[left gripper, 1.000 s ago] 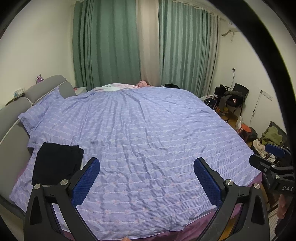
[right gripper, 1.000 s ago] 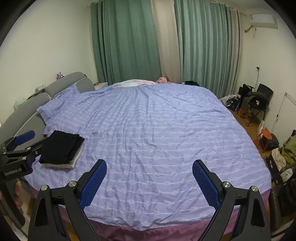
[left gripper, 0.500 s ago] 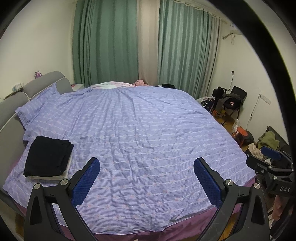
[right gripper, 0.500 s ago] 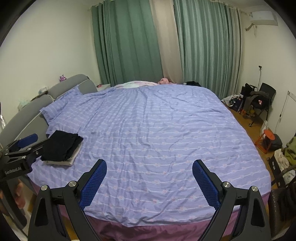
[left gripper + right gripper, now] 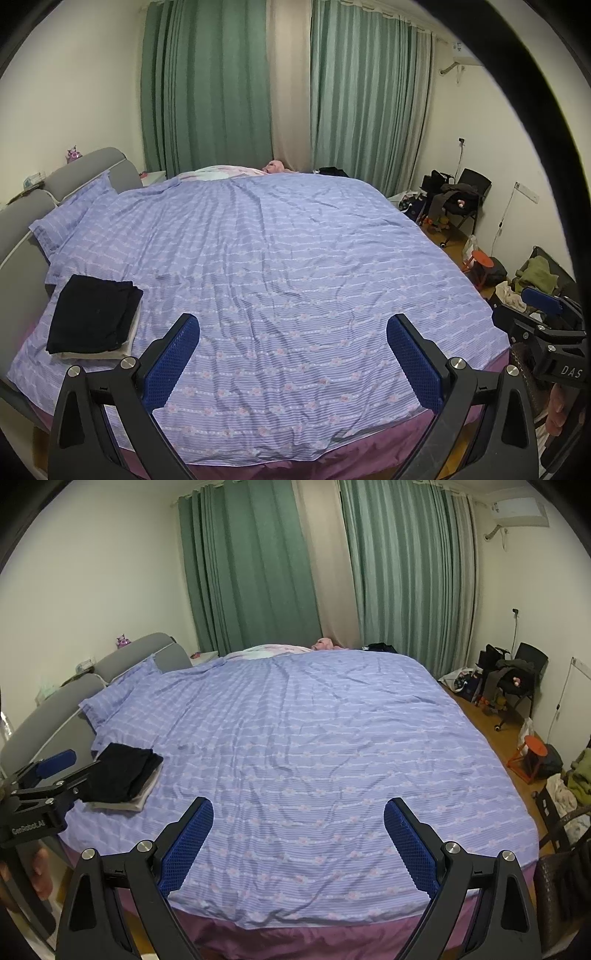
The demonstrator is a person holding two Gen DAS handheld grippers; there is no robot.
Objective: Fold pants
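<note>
Left wrist view: left gripper (image 5: pixel 291 354), jaws apart, empty.
Right gripper (image 5: pixel 297 840): jaws apart, empty.
Pants (image 5: pixel 94 317): folded, stacked on bed (image 5: pixel 295 266).
Advice: fetch next pair, spread flat.

Only 2 pieces of lettering can be read. In the left wrist view, the white letters "DAS" stand on the black body of the right tool (image 5: pixel 554 325), at the right edge of the picture; the letters run to the edge of the frame, so the word may be cut off. In the right wrist view, the white word "GenRobot.AI" is printed on the black body of the left tool (image 5: pixel 44 775), at the left edge. The small objects on the headboard (image 5: pixel 122 661) show no print sharp enough to read.
</note>
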